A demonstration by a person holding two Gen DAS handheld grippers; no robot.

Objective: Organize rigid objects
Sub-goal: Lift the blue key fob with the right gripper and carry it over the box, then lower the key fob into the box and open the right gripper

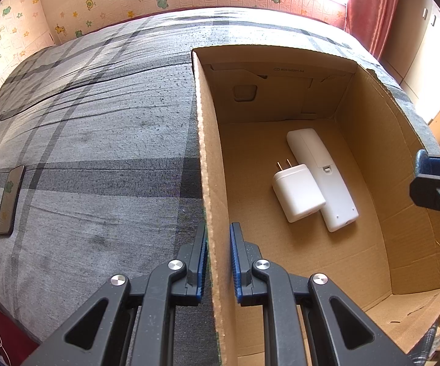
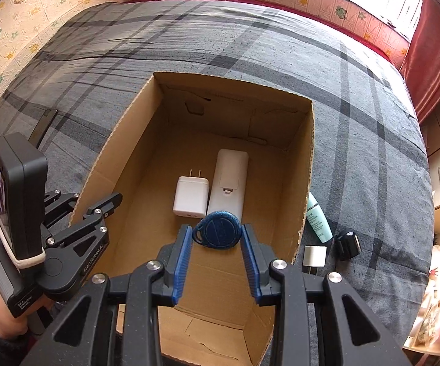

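An open cardboard box [image 1: 210, 164] [image 2: 307, 164] sits on a grey plaid bed. Inside lie a white charger plug [image 1: 297, 192] [image 2: 190, 196] and a white remote [image 1: 326, 177] [image 2: 229, 180], side by side. My left gripper [image 1: 217, 259] [image 2: 98, 210] straddles the box's left wall, its jaws nearly closed on the cardboard. My right gripper [image 2: 217, 244] is shut on a blue oval key fob [image 2: 218, 233] and holds it above the box's inside, near its front. The right gripper's tip shows at the right edge of the left wrist view [image 1: 436, 183].
A dark phone [image 1: 11, 199] [image 2: 41, 128] lies on the bed left of the box. Right of the box lie a pale green bottle [image 2: 319, 219], a small white adapter [image 2: 314, 256] and a black object [image 2: 346, 244]. Walls and a red curtain [image 2: 433, 48] surround the bed.
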